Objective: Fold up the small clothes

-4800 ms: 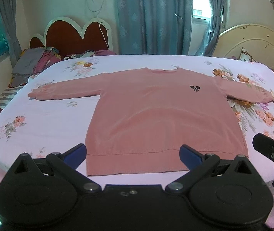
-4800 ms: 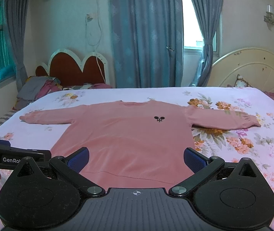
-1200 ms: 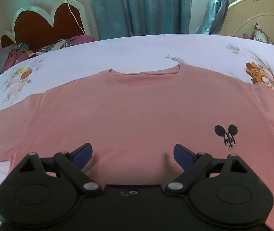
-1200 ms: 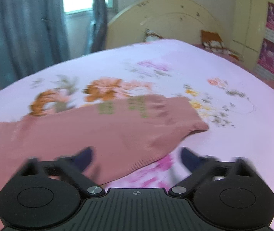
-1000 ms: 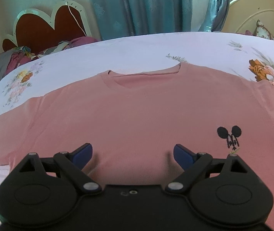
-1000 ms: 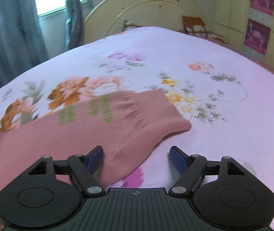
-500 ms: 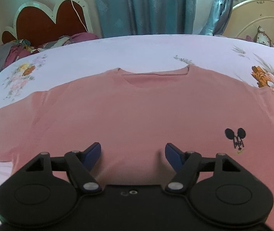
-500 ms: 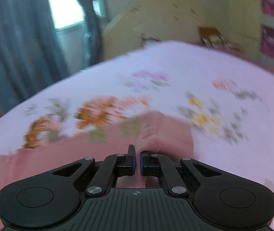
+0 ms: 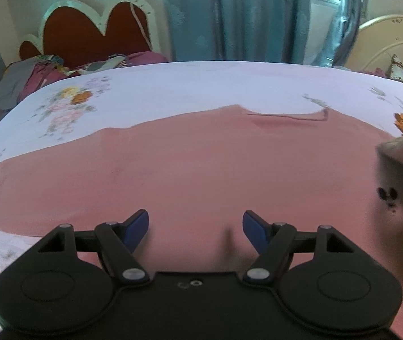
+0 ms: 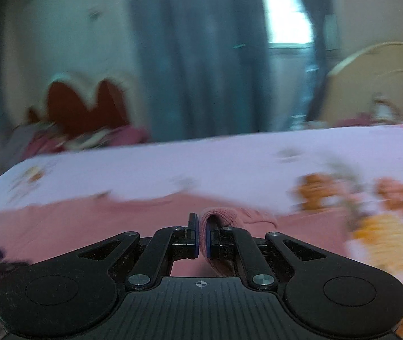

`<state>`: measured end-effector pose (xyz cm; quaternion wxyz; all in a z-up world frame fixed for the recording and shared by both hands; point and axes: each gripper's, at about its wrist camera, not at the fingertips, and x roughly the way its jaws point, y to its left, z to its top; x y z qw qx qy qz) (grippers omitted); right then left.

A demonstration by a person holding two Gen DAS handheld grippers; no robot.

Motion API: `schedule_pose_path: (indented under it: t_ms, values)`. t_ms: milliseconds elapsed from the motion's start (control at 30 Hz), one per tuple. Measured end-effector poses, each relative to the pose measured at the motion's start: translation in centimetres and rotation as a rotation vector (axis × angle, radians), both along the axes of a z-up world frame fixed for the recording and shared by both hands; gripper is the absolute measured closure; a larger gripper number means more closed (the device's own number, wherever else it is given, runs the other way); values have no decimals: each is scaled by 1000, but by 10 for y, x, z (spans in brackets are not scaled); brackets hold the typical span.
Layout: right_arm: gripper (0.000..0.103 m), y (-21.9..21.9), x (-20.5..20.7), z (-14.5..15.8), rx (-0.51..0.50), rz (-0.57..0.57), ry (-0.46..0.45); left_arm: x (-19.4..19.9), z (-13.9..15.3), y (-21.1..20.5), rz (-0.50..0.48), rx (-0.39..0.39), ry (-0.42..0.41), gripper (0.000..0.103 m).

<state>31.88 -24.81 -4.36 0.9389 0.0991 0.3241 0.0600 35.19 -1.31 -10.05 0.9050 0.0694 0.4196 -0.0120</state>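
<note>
Presently the pink sweater lies spread flat on the floral bedsheet, neckline toward the far edge. The left gripper hovers over its mid-body with jaws apart and nothing between them. The right gripper is clamped on the sweater's ribbed cuff, the sleeve lifted off the sheet. The right-wrist view is motion-blurred. A red scalloped headboard stands beyond the bed

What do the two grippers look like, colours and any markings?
Both are matte black with two round housings and scissor-like linkage arms on silver pivots, ending in blue pads. The left gripper has a smooth base; the right gripper has a ribbed base with a small crosshair mark.
</note>
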Motion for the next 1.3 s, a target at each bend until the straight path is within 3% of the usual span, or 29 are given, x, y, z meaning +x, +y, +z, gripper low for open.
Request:
schedule_pose_path:
  t_ms: [133,267,333,367,400,467,567,800,1100,1200,1267,1300]
  values:
    - [98,66,10,-28,-2,102,80,4,0,24,16,8,0,31]
    - [96,104,9,-43,-105,154,151,7,-4,35,6,6,3,31]
    - [65,110,6,-43,-134,174,158,7,-5,35,-10,-10,10,31]
    - [28,107,3,-41,-135,178,152,8,-6,33,-26,-19,12,31]
    - [15,108,-3,-36,-152,177,128,8,-6,30,-46,-27,14,31]
    - [15,108,-15,-30,-185,191,93,8,-9,16,-96,-45,22,30]
    - [15,85,-29,-23,-157,162,103,6,-12,-12,-190,-67,28,29]
    - [15,3,-69,-16,-180,-51,129,-11,-31,-104,-472,-11,14,31]
    - [15,-57,-91,-26,-136,-186,177,0,-55,-121,-455,65,-36,39]
    - [15,-64,-84,-34,-124,-220,187,5,-54,-126,-476,19,-58,58]
    - [15,-69,-80,-39,-105,-242,197,9,-54,-131,-505,-14,-62,84]
    - [15,-70,-79,-40,-99,-251,201,11,-54,-131,-509,-41,-64,87]
